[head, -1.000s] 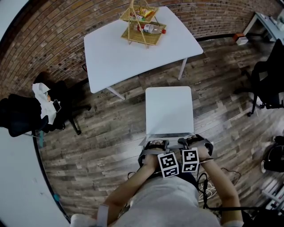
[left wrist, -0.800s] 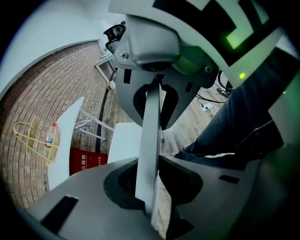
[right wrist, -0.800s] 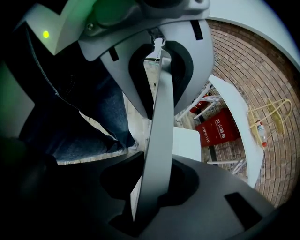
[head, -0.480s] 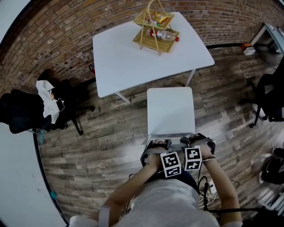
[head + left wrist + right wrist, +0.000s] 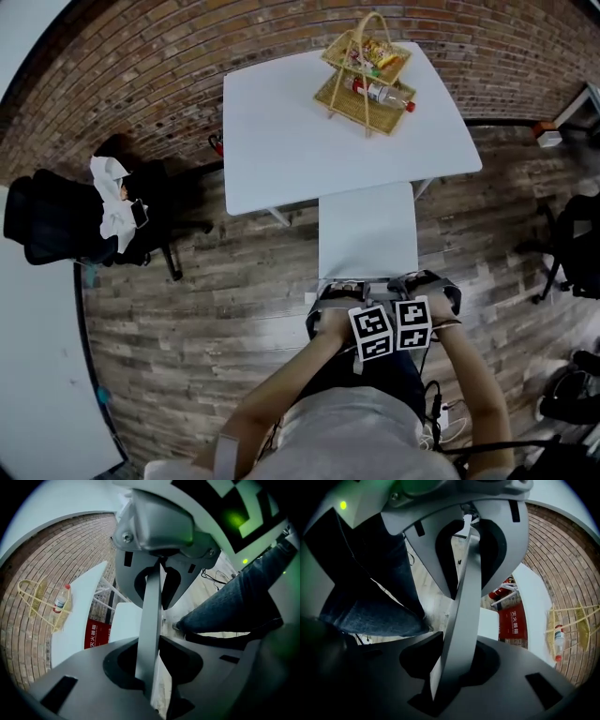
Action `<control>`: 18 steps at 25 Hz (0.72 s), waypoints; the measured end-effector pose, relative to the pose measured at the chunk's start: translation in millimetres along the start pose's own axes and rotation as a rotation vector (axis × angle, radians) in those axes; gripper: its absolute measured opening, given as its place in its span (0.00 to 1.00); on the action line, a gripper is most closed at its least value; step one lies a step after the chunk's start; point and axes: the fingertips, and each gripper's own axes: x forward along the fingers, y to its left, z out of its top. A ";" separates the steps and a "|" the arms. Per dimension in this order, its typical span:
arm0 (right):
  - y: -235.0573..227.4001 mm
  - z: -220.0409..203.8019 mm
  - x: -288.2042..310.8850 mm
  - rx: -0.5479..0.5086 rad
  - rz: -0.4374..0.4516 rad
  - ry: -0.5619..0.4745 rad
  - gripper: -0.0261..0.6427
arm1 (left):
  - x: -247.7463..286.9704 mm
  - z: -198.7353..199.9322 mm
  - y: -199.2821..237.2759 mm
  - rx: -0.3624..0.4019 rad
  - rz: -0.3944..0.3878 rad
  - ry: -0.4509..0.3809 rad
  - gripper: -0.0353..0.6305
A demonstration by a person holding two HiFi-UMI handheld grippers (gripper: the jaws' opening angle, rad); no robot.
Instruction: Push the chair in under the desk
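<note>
A white chair stands on the wooden floor, the far edge of its seat just under the near edge of the white desk. Both grippers hold the top of its backrest side by side, my left gripper left of my right gripper. In the left gripper view the thin grey backrest edge runs between the jaws of the left gripper. The right gripper view shows the same edge between the jaws of the right gripper. Both pairs of jaws are opening slightly, pads still on the backrest.
A wicker two-tier basket with a bottle and snacks sits on the desk's far side. A black office chair draped with white cloth stands at left, another black chair at right. A brick wall runs behind the desk.
The chair has slid forward with both grippers on its backrest; the gap between seat and desk has closed, and the seat's front edge now reaches under the desk.
</note>
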 end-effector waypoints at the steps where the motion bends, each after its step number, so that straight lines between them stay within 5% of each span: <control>1: -7.7 -2.1 1.2 -0.008 0.002 -0.004 0.20 | 2.4 0.5 7.4 -0.012 -0.001 0.004 0.21; 18: -137.4 -54.5 14.2 -0.114 0.036 -0.063 0.19 | 40.9 21.7 134.8 -0.195 -0.004 0.073 0.22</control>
